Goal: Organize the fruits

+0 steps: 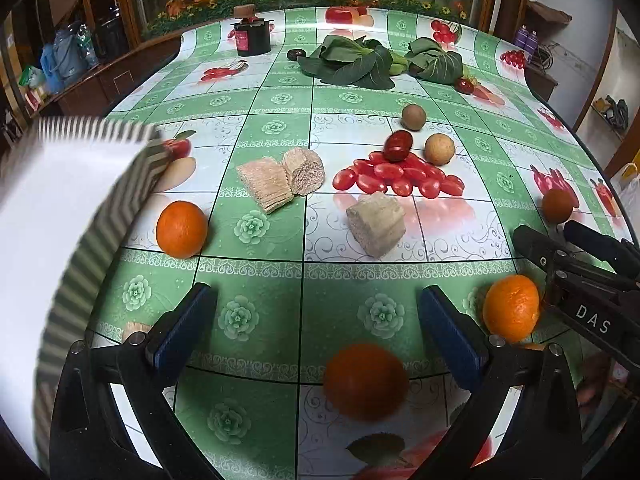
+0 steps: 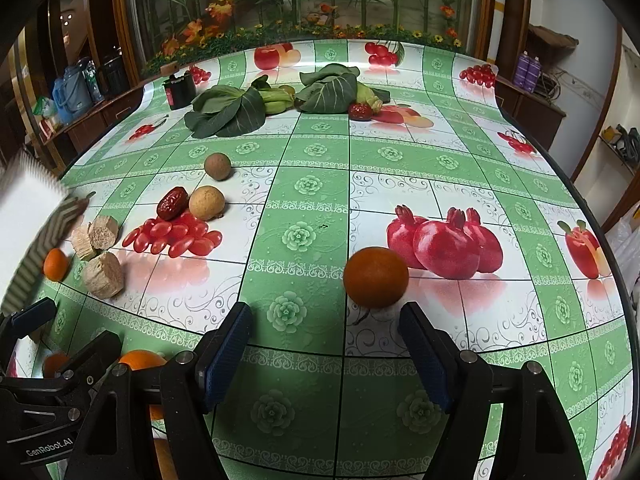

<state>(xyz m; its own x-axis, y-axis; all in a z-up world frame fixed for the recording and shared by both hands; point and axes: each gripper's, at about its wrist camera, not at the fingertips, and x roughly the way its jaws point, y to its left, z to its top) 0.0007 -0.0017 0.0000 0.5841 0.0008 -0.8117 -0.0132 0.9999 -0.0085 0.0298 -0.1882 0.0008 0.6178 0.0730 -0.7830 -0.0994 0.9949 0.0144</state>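
Note:
My left gripper is open above the fruit-print tablecloth. A blurred orange lies low between its fingers, clear of both pads. Two more oranges sit to its left and right. My right gripper is open with nothing between its fingers. A darker orange rests just ahead of its right finger. A red date and two brown round fruits lie mid-table. The white basket with a striped rim fills the left edge.
Three pale fibrous chunks lie mid-table. Leafy greens, a dark jar, a dark fruit and another red date sit at the back. The right gripper's body reaches in beside the right orange.

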